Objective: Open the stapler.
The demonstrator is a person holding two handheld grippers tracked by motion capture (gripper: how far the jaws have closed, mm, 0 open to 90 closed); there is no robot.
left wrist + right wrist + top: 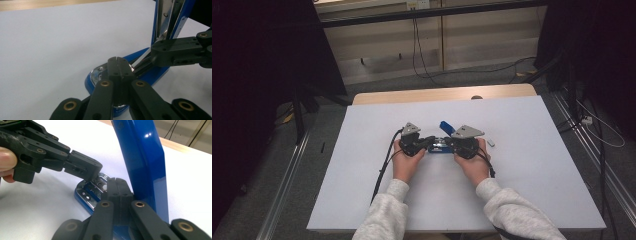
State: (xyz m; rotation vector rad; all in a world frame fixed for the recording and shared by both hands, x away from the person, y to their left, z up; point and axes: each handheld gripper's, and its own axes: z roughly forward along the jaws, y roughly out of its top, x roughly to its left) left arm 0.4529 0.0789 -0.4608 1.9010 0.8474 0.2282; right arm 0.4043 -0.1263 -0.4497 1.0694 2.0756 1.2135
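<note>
High view: both hands meet at mid-table over a blue stapler (pixel 443 145) lying opened on the white sheet; left gripper (pixel 428 142) and right gripper (pixel 450 142), jaws together, press its base.

Black two-jaw tools, pale grey sleeves
Left tool (pixel 428 142) and right tool (pixel 447 142): brass-coloured pivots, grey three-cornered plates, trailing black cables.
</note>
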